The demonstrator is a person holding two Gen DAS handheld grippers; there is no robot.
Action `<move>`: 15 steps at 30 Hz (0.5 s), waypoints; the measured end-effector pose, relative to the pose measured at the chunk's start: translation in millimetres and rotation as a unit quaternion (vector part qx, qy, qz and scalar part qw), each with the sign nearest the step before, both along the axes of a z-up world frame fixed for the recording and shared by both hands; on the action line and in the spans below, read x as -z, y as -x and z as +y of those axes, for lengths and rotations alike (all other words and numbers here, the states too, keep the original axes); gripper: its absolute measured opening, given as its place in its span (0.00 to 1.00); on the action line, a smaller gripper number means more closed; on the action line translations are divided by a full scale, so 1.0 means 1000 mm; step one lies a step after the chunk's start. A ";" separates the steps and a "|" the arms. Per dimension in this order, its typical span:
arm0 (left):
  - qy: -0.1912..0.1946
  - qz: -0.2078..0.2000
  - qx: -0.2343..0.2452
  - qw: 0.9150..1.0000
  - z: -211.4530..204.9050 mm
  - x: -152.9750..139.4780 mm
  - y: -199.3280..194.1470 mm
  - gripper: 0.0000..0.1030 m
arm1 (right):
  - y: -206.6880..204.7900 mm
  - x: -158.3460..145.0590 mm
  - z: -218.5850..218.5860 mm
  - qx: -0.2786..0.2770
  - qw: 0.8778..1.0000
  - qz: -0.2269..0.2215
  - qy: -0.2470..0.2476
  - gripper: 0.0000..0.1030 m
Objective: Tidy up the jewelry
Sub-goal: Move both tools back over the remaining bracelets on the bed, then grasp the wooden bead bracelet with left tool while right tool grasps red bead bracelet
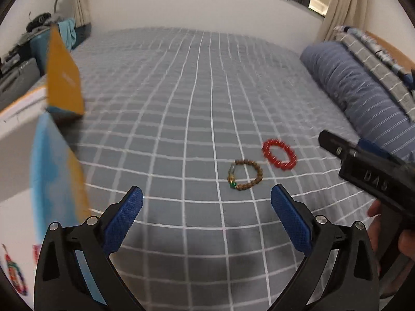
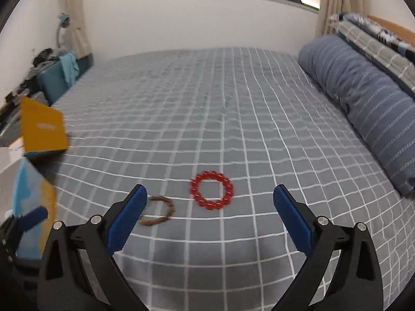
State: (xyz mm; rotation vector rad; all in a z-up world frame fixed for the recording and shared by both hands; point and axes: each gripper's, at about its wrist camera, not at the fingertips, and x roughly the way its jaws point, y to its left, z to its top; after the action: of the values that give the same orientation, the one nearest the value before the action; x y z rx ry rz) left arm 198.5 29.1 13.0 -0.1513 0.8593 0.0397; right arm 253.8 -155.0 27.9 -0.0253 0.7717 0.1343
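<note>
my right tool (image 2: 207,199) and left tool (image 1: 207,199) gape wide, empty; pinching the red bracelet (image 2: 211,190) could snag the bed sheet (image 2: 233,108) or nudge the brown bracelet (image 2: 158,211).

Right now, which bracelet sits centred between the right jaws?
The red bead bracelet; the brown wooden bead bracelet lies off to its left, partly behind the left jaw.

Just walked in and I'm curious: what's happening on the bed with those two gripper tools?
A person is tidying jewelry with a handheld gripper in each hand. Both the left gripper and the right gripper are open and empty above the checked bedspread. A red bead bracelet and a brown bead bracelet lie side by side on it, untouched. An open box with orange flaps sits at the left.
</note>
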 end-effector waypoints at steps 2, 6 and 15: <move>-0.003 0.015 0.001 1.000 -0.008 0.022 -0.017 0.94 | -0.014 0.017 -0.006 0.006 1.000 0.014 -0.001 0.88; -0.016 0.021 -0.011 1.000 -0.014 0.048 -0.042 0.94 | -0.044 0.048 -0.012 0.020 0.999 0.038 0.011 0.81; -0.033 0.027 -0.022 0.999 -0.009 0.091 -0.079 0.94 | -0.086 0.107 -0.022 0.067 0.995 0.070 0.012 0.74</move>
State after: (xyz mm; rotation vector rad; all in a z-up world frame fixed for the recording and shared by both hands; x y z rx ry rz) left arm 278.0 20.0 -78.4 -0.1085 0.9080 0.1141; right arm 339.4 -176.8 -79.5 0.0143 0.9129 -0.0009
